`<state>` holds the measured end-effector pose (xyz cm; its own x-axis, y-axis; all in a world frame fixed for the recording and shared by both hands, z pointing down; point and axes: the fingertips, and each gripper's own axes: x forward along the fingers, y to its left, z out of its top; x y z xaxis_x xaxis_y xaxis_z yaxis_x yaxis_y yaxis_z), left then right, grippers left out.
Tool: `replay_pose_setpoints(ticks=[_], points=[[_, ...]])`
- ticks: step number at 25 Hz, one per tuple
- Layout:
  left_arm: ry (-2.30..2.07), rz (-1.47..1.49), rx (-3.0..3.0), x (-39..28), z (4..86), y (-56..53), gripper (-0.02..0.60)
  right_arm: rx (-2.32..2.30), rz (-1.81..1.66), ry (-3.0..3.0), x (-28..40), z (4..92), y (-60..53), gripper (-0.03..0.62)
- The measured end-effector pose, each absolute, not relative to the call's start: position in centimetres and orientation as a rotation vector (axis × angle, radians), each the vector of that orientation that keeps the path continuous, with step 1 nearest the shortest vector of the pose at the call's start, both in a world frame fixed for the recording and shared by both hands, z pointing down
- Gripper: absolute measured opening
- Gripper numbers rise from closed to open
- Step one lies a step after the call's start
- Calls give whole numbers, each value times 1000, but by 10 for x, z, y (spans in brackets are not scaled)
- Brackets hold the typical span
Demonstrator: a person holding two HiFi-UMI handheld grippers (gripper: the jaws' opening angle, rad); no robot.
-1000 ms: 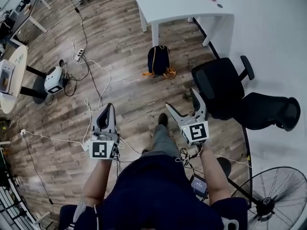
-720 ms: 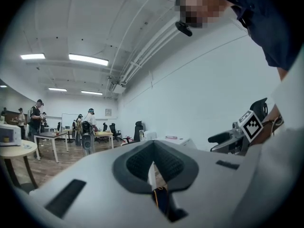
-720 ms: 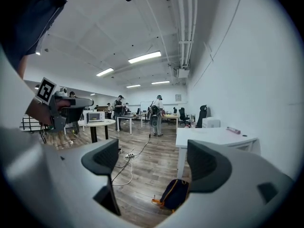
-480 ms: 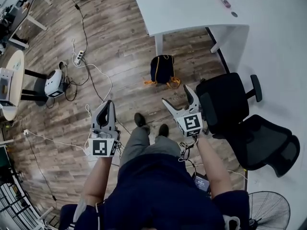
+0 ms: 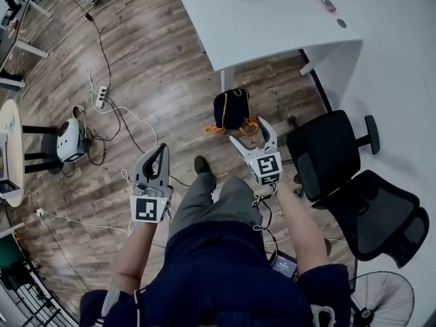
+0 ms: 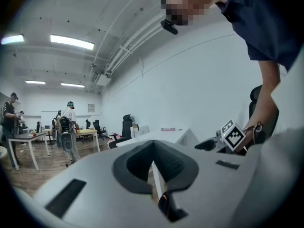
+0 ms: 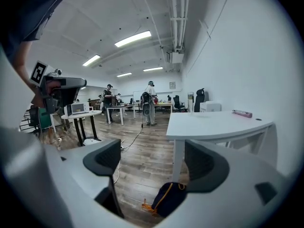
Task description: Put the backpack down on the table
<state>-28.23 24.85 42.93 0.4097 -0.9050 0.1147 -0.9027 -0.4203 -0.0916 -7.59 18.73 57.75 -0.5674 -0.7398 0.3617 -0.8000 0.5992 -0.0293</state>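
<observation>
left tool (image 5: pixel 159 148) clenched, empty | right tool (image 5: pixel 250 131) wide, narrowing, empty | backpack (image 7: pixel 167 197) base hidden behind right tool

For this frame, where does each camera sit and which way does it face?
Head view: on the person's head, looking steeply down at floor, backpack and table; shows legs, forearms, left gripper, right gripper.
Left gripper view: on that gripper, facing level across the room past shut jaws; shows torso, right arm.
Right gripper view: on that gripper, tilted down toward the backpack beyond open, empty jaws that have just closed slightly; shows the left gripper.
Shared by first and third: backpack, table.
</observation>
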Motion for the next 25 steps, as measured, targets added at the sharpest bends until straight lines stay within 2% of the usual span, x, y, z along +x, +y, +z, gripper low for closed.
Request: replay_pose_setpoints(ticks=[14, 25], points=[[1702, -324, -2643, -259, 553, 157, 3, 1146, 516, -2398, -67, 801, 85, 404], [1679, -379, -2630, -280, 654, 125, 3, 1105, 644, -2350, -80, 959, 51, 375]])
